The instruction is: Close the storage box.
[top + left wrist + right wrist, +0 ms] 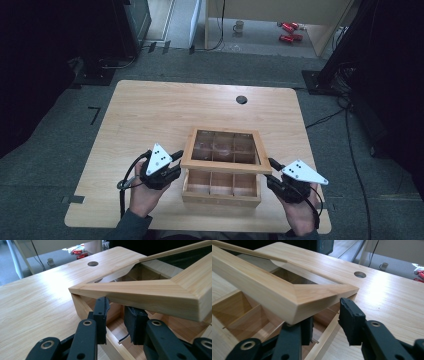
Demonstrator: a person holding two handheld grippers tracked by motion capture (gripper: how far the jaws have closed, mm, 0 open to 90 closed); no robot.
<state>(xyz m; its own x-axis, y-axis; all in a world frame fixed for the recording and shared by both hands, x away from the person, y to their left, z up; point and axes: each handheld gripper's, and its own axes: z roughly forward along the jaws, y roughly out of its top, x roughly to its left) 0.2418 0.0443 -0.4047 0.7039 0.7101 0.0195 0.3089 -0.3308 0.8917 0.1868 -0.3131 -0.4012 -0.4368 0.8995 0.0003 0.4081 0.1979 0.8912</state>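
A wooden compartment box [221, 192] stands near the table's front edge. Its glass-paned lid [226, 151] is lifted at the front. My left gripper [176, 159] sits at the lid's front left corner. In the left gripper view its jaws [117, 315] stand close together, shut, under the lid's side rail [150, 296], which lies on their tips. My right gripper [272, 167] is at the lid's front right corner. There its jaws [325, 320] stand open: one jaw is under the lid corner [317, 298], and the other pad [352, 320] is clear of it.
The light wooden table [150, 115] has a round cable hole [241, 99] behind the box. A person's hands [142, 197] come in at the front edge. A mug [239, 26] and red items [289, 31] lie on the floor beyond.
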